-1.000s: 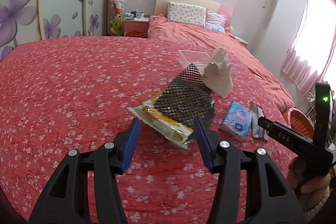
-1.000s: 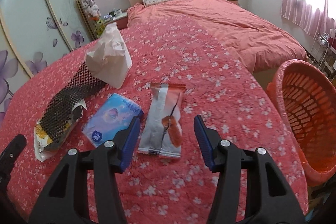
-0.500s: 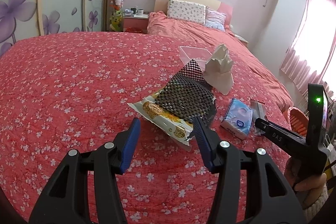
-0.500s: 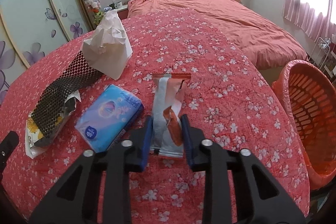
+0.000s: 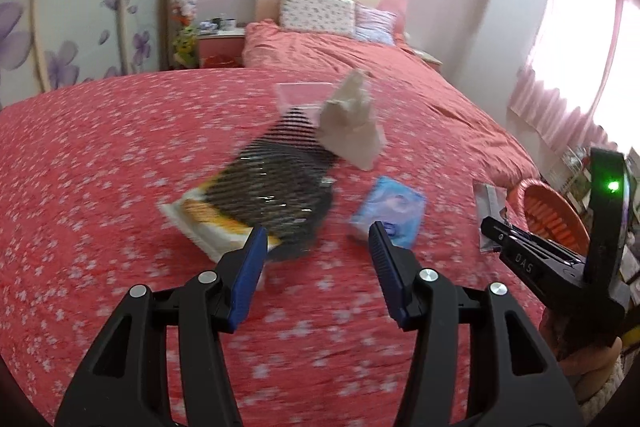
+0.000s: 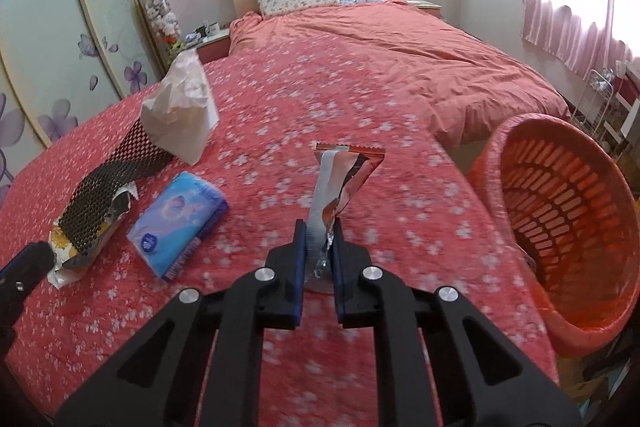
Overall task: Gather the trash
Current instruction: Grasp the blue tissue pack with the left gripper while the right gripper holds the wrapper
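Right gripper (image 6: 319, 247): jaws have just been closing and now pinch the near end of the orange-and-silver wrapper (image 6: 340, 179), which stands up from the pads toward the centre of the right wrist view — its far end flares wide.
Left gripper (image 5: 316, 247): jaws have just eased a little wider and stand apart at the lower centre of the left wrist view, nothing between the blue pads.
Snack bag (image 5: 256, 203): black-dotted with a yellow and white end, lying on the red floral bedspread (image 5: 100, 167) just beyond the left pad; blurred in this view.
Blue tissue pack (image 6: 178, 221): flat on the spread, left of centre in the right wrist view, between the snack bag and the held wrapper.
Crumpled paper bag (image 6: 180, 115): upright at upper left, touching the far end of the snack bag.
Orange basket (image 6: 560, 227): at the right edge, beside the bed — its mouth tilted toward the camera.
Clear plastic box (image 5: 300, 95): just behind the paper bag in the left wrist view.
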Motion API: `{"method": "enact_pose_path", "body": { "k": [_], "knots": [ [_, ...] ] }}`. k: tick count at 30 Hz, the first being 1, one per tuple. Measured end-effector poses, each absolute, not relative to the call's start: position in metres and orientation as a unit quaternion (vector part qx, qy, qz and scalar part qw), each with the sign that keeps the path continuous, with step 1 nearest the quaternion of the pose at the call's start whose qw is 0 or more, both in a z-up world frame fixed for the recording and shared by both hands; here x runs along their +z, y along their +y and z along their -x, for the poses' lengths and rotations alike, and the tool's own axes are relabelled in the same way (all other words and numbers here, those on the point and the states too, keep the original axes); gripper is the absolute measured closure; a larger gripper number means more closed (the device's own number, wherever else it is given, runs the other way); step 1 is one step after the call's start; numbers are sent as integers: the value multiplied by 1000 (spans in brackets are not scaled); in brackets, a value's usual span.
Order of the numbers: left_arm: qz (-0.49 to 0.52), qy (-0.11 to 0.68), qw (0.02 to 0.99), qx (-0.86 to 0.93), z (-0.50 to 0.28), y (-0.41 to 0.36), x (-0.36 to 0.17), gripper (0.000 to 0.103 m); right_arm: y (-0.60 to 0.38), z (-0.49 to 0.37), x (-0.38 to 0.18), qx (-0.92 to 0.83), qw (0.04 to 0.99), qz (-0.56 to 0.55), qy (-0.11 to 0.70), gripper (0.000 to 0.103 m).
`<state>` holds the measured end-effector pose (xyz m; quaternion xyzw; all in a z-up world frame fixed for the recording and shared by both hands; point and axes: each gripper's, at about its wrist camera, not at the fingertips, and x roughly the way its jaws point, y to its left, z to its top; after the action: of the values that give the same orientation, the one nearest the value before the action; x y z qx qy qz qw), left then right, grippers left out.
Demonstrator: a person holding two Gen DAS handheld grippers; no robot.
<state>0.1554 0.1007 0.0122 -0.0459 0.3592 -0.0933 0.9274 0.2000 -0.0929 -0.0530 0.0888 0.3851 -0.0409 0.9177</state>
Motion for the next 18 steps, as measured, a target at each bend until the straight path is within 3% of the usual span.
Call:
{"method": "enact_pose_path", "body": {
  "k": [6, 18],
  "knots": [
    [-6, 368, 921, -129, -171, 48, 4, 35, -120, -183, -49, -51, 919, -106, 375, 91],
    [-33, 432, 893, -119, -217, 25, -35, 33, -154, -166, -50, -58, 919, -130, 367, 91]
  ]
}}
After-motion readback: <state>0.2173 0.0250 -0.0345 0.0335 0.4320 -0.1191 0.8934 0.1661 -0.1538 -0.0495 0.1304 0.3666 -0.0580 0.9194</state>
